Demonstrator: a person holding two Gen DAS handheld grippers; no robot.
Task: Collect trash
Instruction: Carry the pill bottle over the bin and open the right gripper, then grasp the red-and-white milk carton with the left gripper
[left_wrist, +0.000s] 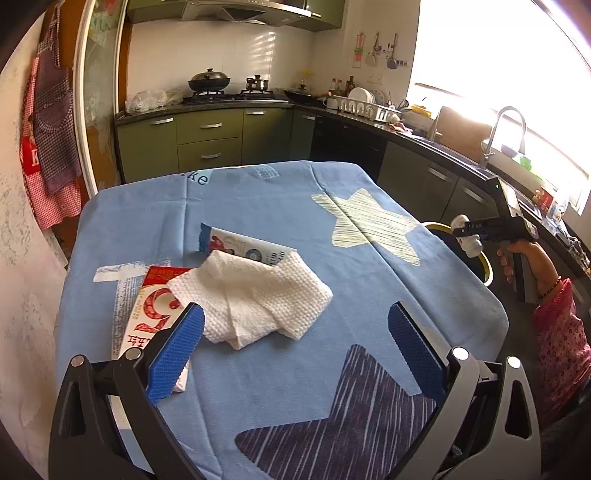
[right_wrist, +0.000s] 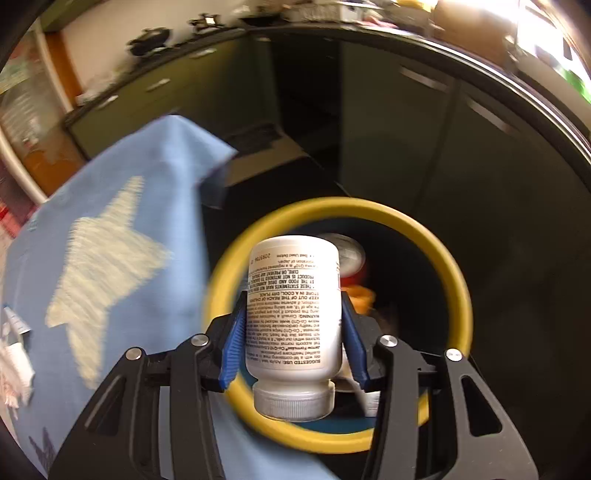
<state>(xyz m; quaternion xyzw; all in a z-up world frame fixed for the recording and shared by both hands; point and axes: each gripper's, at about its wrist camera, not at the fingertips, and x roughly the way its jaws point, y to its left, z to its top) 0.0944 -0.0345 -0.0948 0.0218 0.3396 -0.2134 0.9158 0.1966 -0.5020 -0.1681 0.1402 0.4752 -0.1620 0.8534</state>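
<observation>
Nearest the left wrist camera, the left gripper (left_wrist: 295, 325) hung over the blue star-printed cloth (left_wrist: 332, 266) that covered the surface, its blue-padded fingers (left_wrist: 177, 354) spread wide with nothing between them. Just beyond the tips lay a crumpled white paper towel (left_wrist: 255, 299), overlapping a red-and-white printed packet (left_wrist: 151, 302) on its left and a blue-and-white wrapper (left_wrist: 240, 247) behind it. Farther off, past the right edge of the surface, the right hand (left_wrist: 528, 266) held its tool above a yellow-rimmed bin (left_wrist: 484, 266).

In the right wrist view, the right gripper (right_wrist: 293, 328) had its fingers (right_wrist: 232, 347) closed against the sides of a white pill bottle (right_wrist: 293, 306), which sat cap toward the camera with its printed label upside down. The bottle hung over the mouth of the bin (right_wrist: 436, 236), where other rubbish showed as a blurred white, red and orange heap. Dark green kitchen cabinets (left_wrist: 207, 136) and a stove with a black wok (left_wrist: 208, 79) stood at the back.
</observation>
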